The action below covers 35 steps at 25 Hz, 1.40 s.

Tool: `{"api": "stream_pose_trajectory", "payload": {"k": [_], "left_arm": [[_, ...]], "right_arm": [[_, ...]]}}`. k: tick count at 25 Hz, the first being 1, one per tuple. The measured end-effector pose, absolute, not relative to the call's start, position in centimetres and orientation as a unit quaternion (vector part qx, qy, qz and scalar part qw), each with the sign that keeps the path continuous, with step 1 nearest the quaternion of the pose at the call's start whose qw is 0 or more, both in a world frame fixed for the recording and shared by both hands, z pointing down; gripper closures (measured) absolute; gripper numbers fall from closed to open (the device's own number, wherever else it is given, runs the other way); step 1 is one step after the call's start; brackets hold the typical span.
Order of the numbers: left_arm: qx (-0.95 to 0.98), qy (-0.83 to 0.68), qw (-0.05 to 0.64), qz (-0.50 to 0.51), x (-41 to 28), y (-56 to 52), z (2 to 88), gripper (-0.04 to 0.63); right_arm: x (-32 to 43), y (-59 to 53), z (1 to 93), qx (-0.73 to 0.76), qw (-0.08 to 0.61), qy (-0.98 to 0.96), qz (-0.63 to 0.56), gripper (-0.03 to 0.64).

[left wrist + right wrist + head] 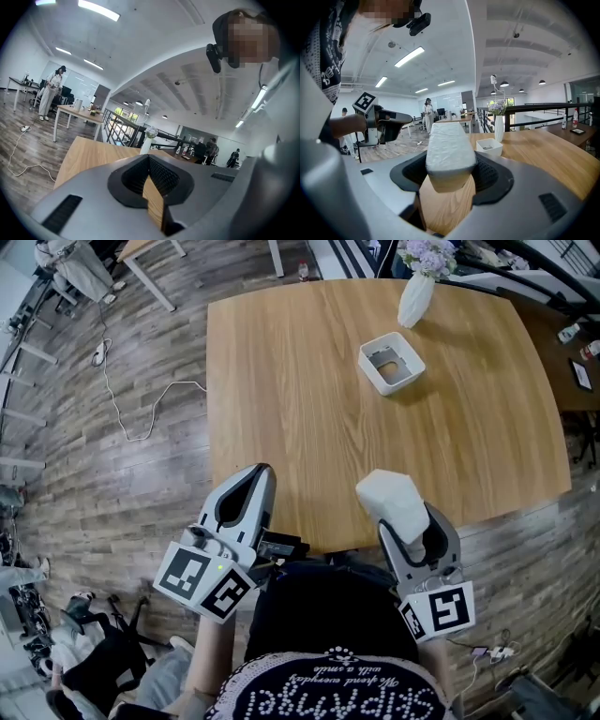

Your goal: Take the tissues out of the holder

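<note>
Right gripper view has the right gripper (451, 174) clamped on both sides of the white tissue pack (446, 140), held clear above the desk's (300, 409) near edge. The left gripper (149, 164), jaws pinched together on nothing, hangs beside it at that same edge, apparently not needed for the carry. Toward the far right corner the white holder (391, 363) looks empty, near a vase (415, 298).

Head view steeply down on table (309, 381); gripper views low across it, all seemingly sharing vase (146, 144).
</note>
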<state>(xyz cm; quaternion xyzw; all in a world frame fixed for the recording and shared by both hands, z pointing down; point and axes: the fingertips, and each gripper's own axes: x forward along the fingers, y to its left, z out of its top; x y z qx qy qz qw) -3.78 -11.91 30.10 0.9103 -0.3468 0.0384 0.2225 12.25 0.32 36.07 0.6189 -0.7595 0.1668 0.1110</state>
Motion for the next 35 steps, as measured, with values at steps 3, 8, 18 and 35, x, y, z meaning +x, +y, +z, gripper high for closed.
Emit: {"api": "stream_pose_trajectory", "payload": {"k": [3, 8, 18, 35], "left_arm": [[0.908, -0.354, 0.223, 0.036, -4.15, -12.22, 30.05, 0.591], [0.906, -0.36, 0.22, 0.032, -4.45, -12.47, 30.11, 0.591], [0.905, -0.364, 0.219, 0.029, -4.59, -12.82, 29.95, 0.591], [0.905, -0.365, 0.218, 0.027, -4.91, -12.82, 29.59, 0.591]], "right_arm": [[12.11, 0.21, 36.05, 0.616, 0.113, -0.762, 0.167, 0.337], [12.07, 0.25, 36.34, 0.613, 0.114, -0.764, 0.167, 0.337], [12.0, -0.21, 36.3, 0.609, 0.114, -0.767, 0.167, 0.337], [11.97, -0.26, 36.01, 0.611, 0.11, -0.765, 0.17, 0.337]]}}
